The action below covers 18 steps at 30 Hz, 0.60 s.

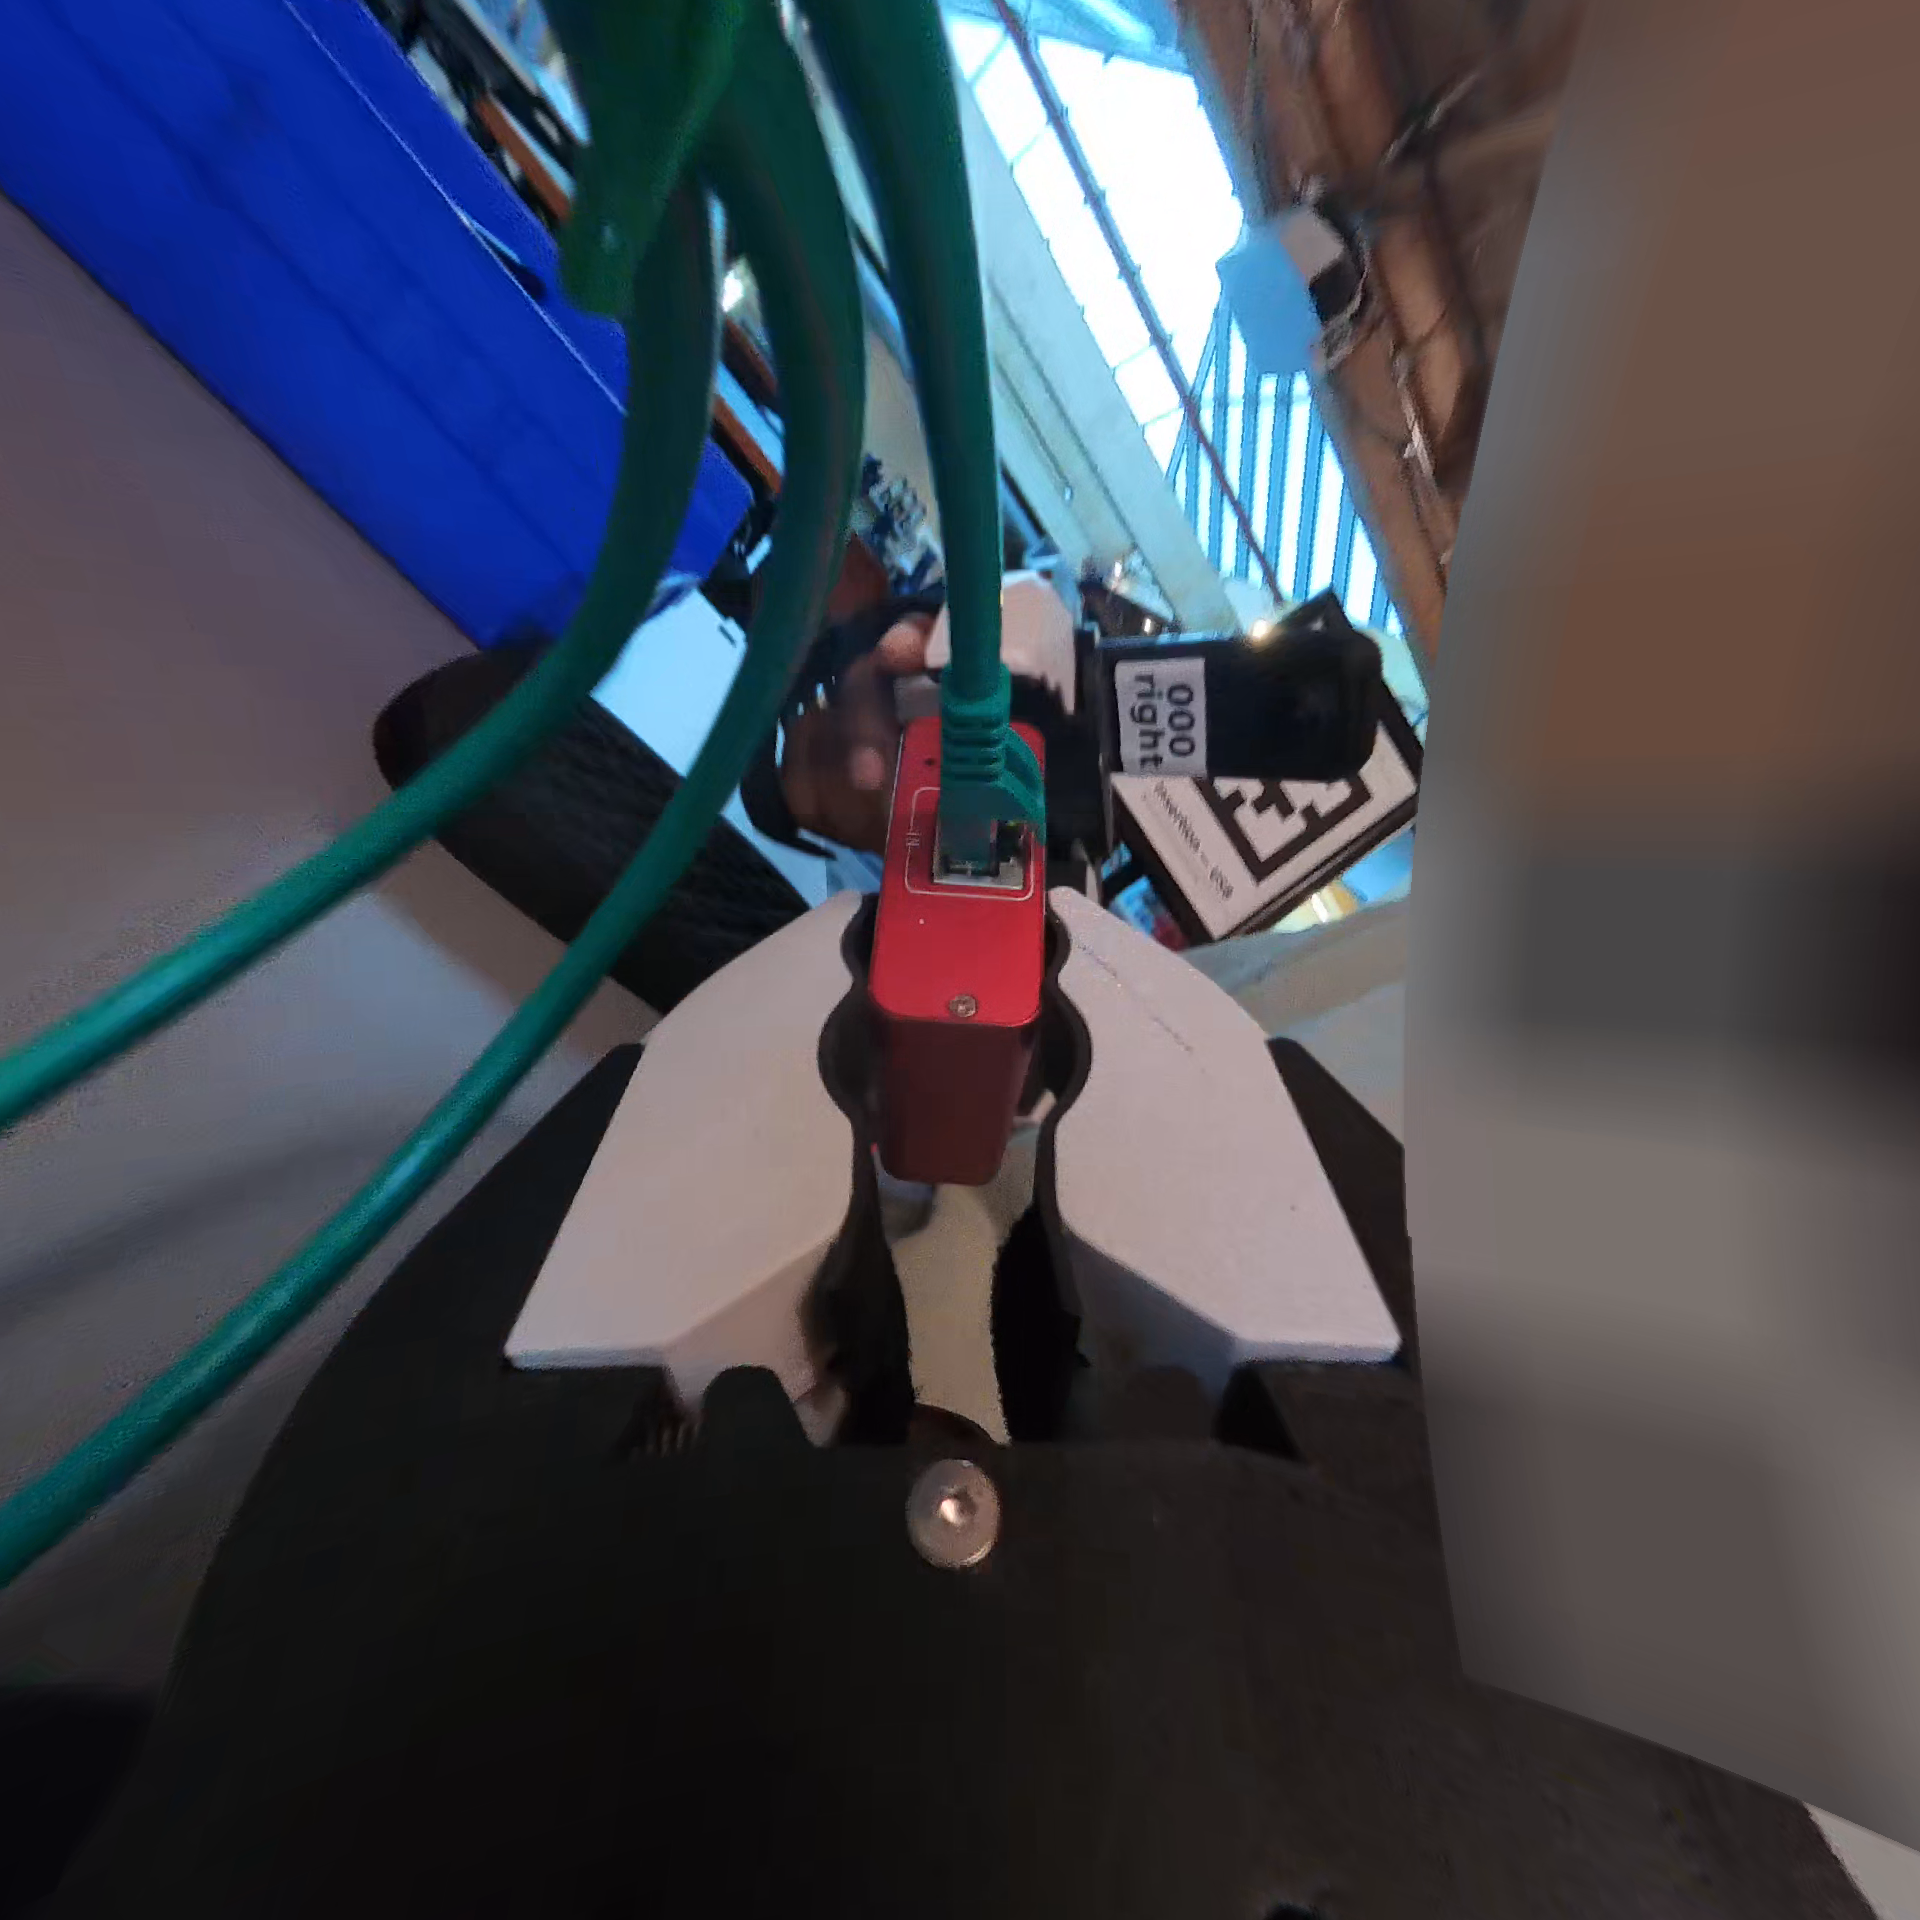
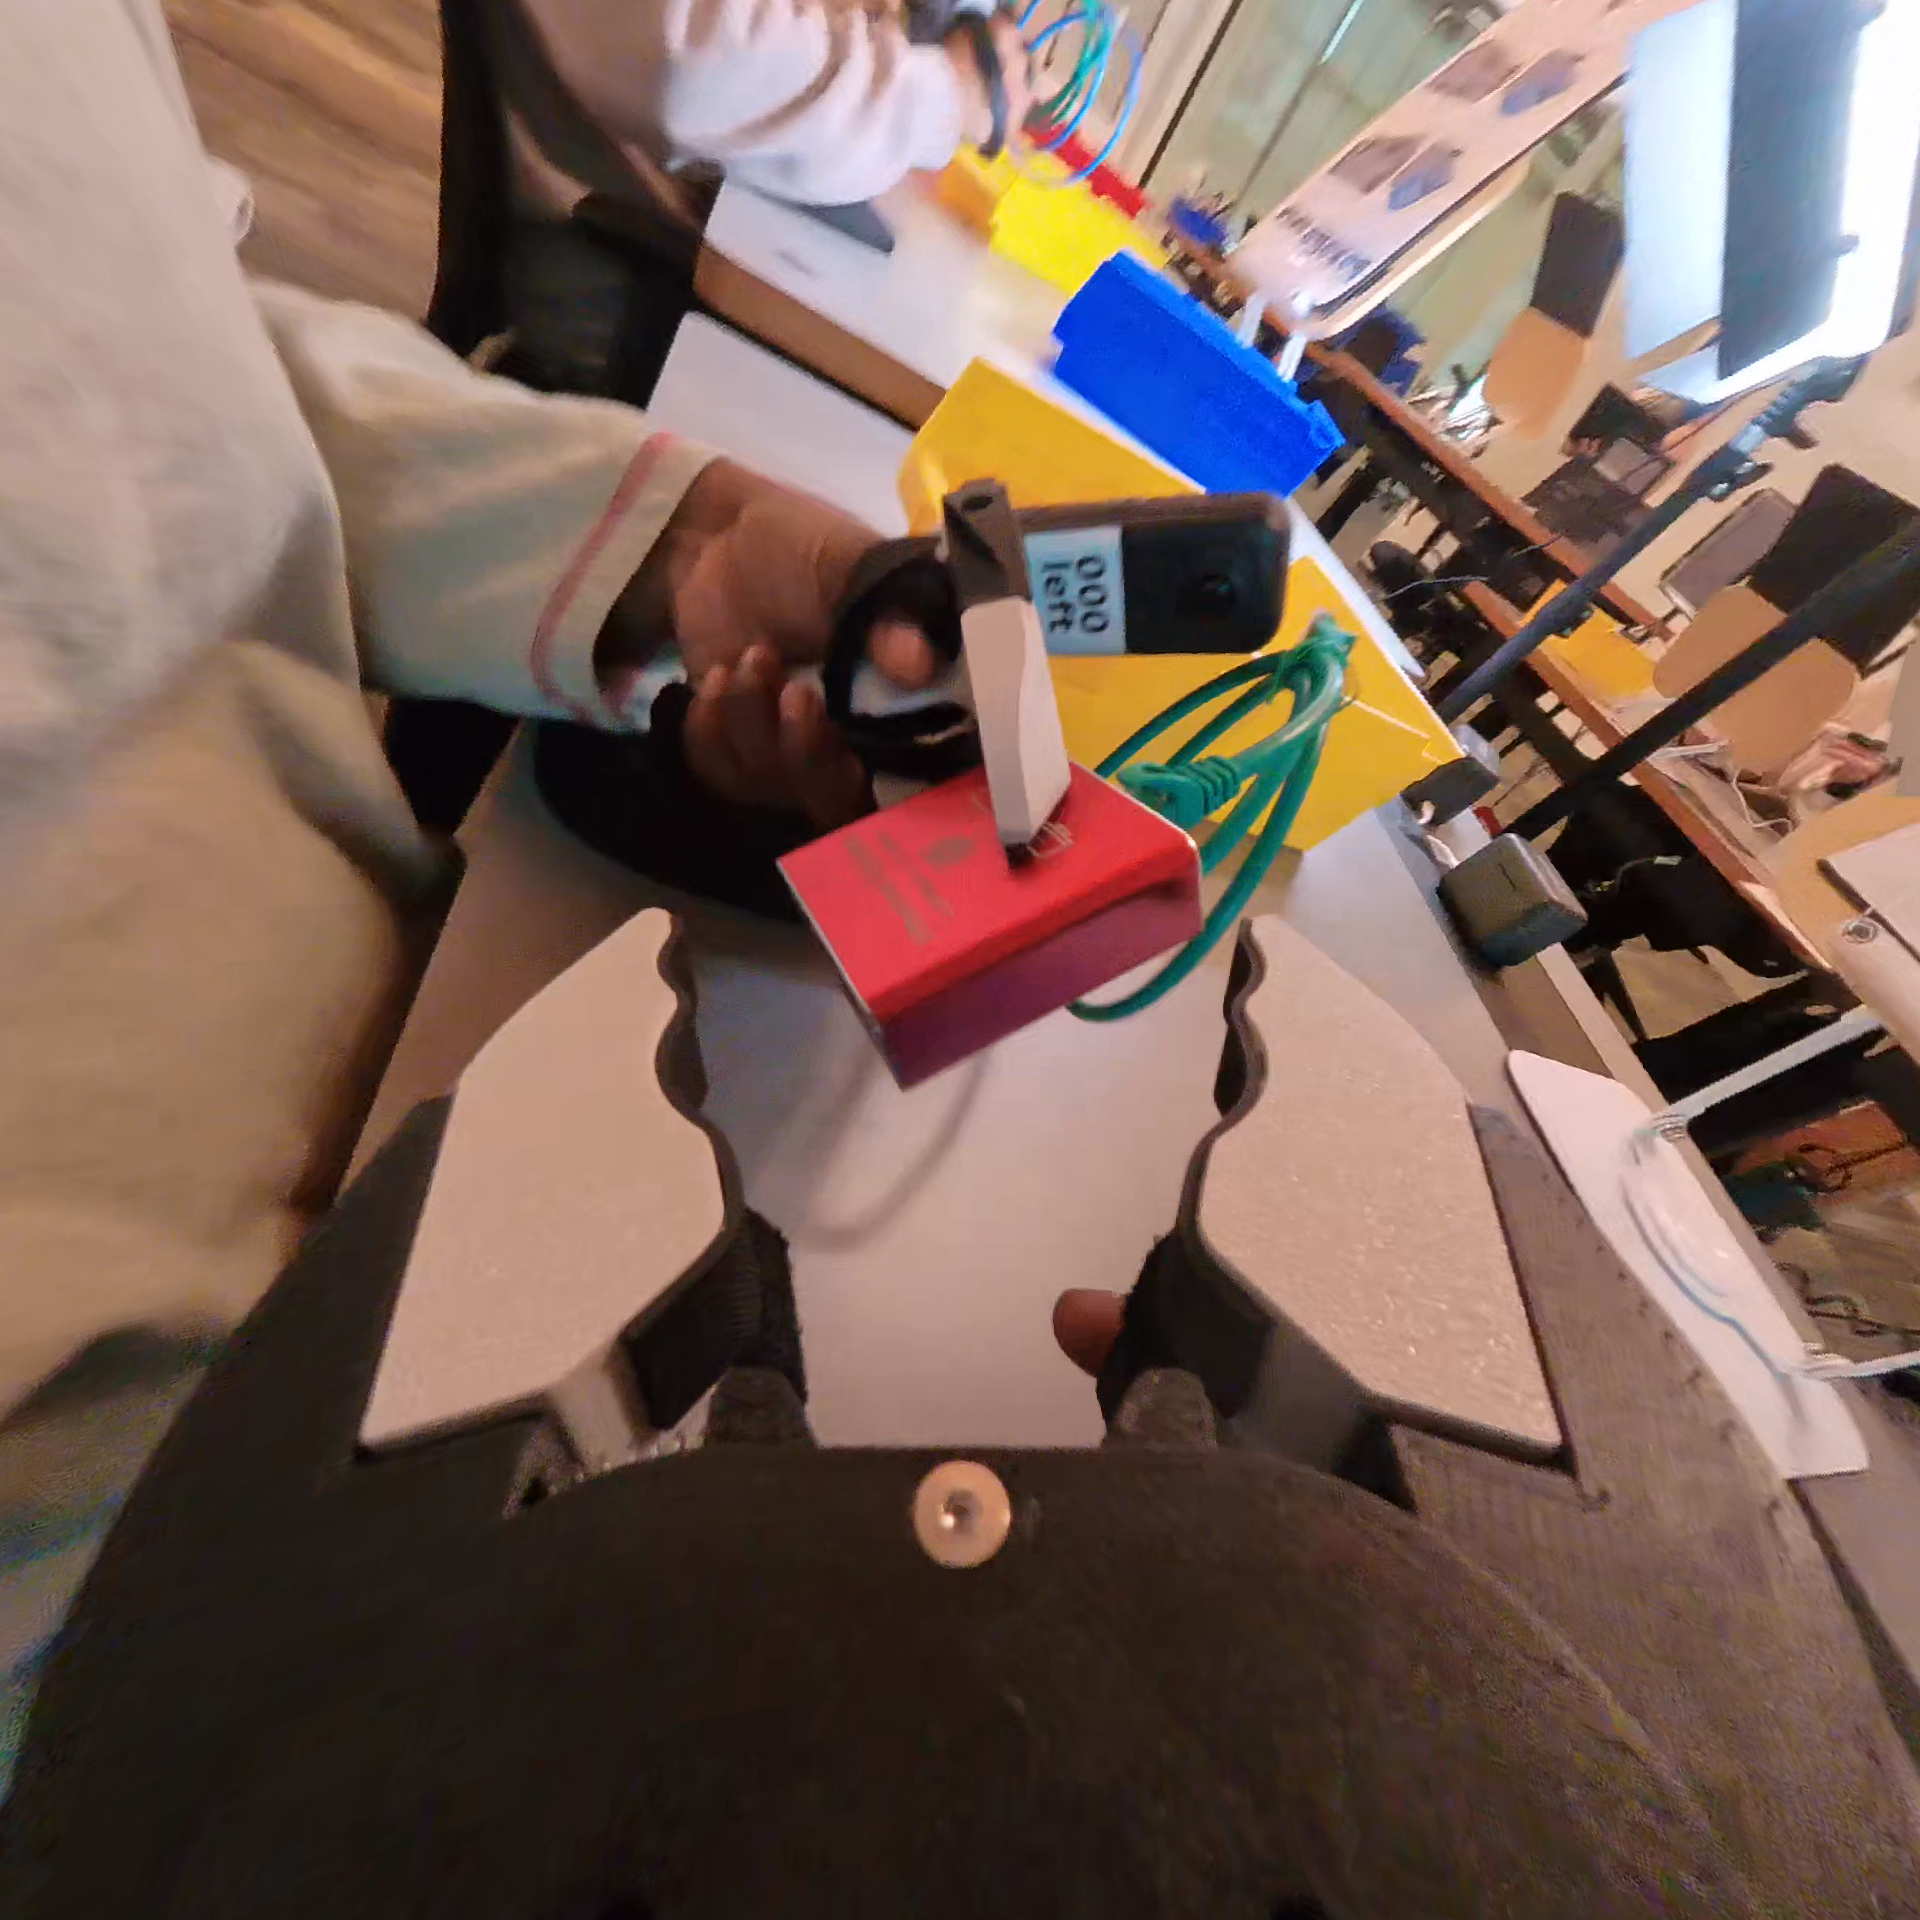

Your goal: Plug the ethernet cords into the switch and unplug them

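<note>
Pale surface (image 2: 935, 1195) backed by yellow bins (image 2: 1029, 447) at 12 o'clock; red switch (image 1: 956, 966) being clamped by left claw (image 1: 956, 940), green cord (image 1: 961, 520) seated; right claw (image 2: 956, 987) being held wide, empty.

My left hand-held gripper (image 1: 956, 1049) has matt, grainy white plastic fingers (image 1: 717, 1122) on a rough black body. The red switch (image 1: 951, 997) looks like smooth, satin metal. The green ethernet cord (image 1: 935, 364) is smooth rubbery plastic; the counter (image 2: 935, 1226) is matt.
</note>
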Each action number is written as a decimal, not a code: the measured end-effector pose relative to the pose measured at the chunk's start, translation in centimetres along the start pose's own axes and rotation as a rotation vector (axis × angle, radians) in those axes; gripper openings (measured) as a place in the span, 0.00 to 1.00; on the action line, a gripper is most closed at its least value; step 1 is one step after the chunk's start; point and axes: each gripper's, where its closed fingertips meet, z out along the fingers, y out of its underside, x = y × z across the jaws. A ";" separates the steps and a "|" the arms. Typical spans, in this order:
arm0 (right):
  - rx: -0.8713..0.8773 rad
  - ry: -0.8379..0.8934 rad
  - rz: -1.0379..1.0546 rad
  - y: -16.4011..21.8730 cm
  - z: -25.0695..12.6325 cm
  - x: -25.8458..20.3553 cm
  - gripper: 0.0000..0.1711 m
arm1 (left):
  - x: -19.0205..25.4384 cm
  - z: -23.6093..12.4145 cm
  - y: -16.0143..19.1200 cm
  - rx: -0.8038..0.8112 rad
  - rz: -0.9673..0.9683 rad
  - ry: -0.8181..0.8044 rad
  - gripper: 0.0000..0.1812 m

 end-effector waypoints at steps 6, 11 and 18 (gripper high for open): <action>-0.064 -0.049 -0.173 0.5 0.5 -0.9 0.45 | 0.2 0.8 1.7 -0.161 0.060 -0.018 0.16; -0.092 0.081 -0.143 0.8 0.5 0.8 0.45 | -0.3 0.6 -0.2 -0.075 0.095 -0.088 0.18; -0.316 0.421 0.142 6.1 -1.3 5.7 0.44 | -1.3 -4.5 -4.7 0.188 0.438 -0.418 0.25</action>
